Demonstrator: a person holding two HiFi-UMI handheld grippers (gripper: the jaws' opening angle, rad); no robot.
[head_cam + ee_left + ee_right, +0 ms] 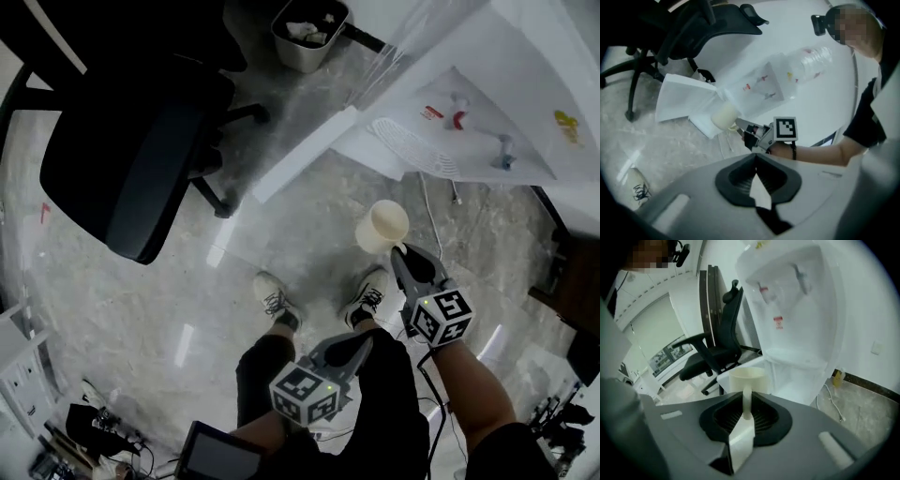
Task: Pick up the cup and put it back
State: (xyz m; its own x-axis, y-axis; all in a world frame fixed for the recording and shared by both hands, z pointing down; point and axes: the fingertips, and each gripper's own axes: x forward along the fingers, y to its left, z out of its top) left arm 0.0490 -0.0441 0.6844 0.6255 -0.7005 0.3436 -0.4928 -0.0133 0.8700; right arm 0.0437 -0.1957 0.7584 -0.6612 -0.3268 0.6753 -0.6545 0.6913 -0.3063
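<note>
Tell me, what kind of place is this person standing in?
Probably an office or its break corner: a white water dispenser, a black swivel office chair and a waste bin on a polished floor.

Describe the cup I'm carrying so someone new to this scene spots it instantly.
Find the white water dispenser at the head view's upper right. Just below it, the right gripper pinches the cup by its handle. It alone is cream-coloured and held aloft.
</note>
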